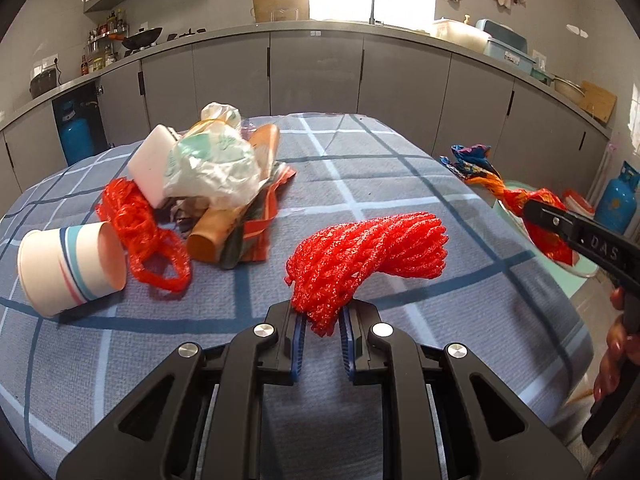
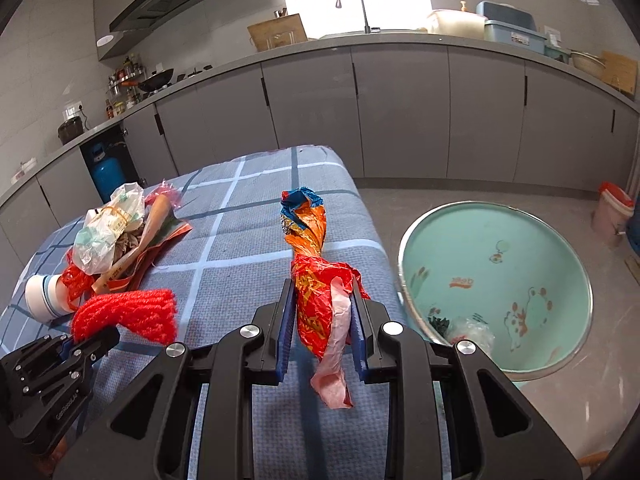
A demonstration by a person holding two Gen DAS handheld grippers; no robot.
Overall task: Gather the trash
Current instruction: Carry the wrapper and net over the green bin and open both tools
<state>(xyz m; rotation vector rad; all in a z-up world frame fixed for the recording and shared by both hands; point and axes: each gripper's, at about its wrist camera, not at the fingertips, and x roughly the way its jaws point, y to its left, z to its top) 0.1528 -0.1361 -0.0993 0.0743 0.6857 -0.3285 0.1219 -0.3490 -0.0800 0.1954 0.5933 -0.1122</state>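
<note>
left gripper (image 1: 322, 320) nearest, jaws nearly closed, clamped on the end of a red foam net sleeve (image 1: 368, 256); sleeve juts forward above the blue checked cloth (image 1: 360, 184). right gripper (image 2: 323, 312) pinched on a twisted orange-and-blue snack wrapper (image 2: 310, 264), pink tail hanging below the pads. just right of the table edge, on the floor, a mint-green basin (image 2: 532, 240) with some scraps inside. farther left on the cloth: paper cup (image 1: 68, 268) on its side, red mesh netting (image 1: 140, 232), crumpled plastic bag (image 1: 212, 160) atop a wrapper heap. kitchen counter (image 1: 320, 28) beyond.
</note>
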